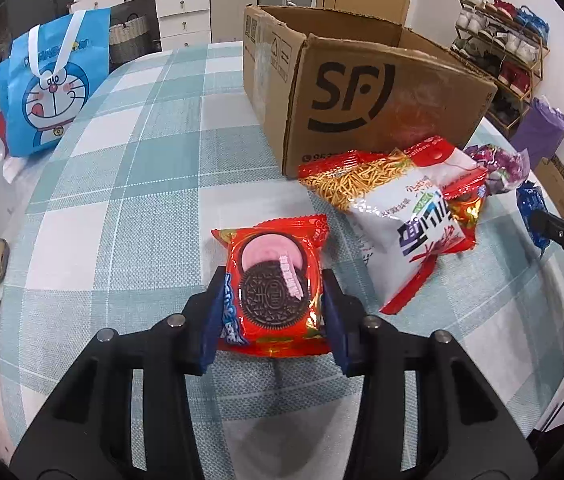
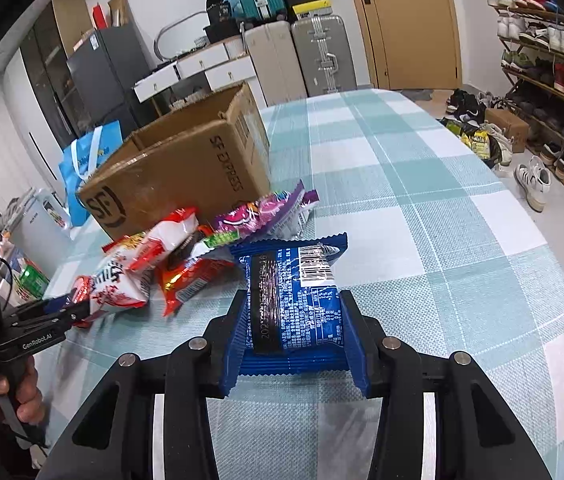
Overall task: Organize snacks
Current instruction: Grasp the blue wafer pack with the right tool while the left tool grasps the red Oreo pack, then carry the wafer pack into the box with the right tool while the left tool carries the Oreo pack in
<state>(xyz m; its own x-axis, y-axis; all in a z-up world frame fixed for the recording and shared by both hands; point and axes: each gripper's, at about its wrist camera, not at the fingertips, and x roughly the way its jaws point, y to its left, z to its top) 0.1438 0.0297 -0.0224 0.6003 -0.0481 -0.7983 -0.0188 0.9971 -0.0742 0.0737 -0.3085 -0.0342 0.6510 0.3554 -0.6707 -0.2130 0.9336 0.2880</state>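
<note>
left gripper (image 1: 272, 308) clenched on red cookie packet (image 1: 274, 284). right gripper (image 2: 291, 332) grasping blue cookie packet (image 2: 293, 296), near cardboard box (image 2: 186, 168).

Both grippers (image 1: 272, 312) (image 2: 293, 336): blk frames, blue ridged pads, silver pivot pins.

Two close, downward-tilted wrist views, sharing the cardboard box (image 1: 365, 92) and snack pile (image 2: 202, 256).
</note>
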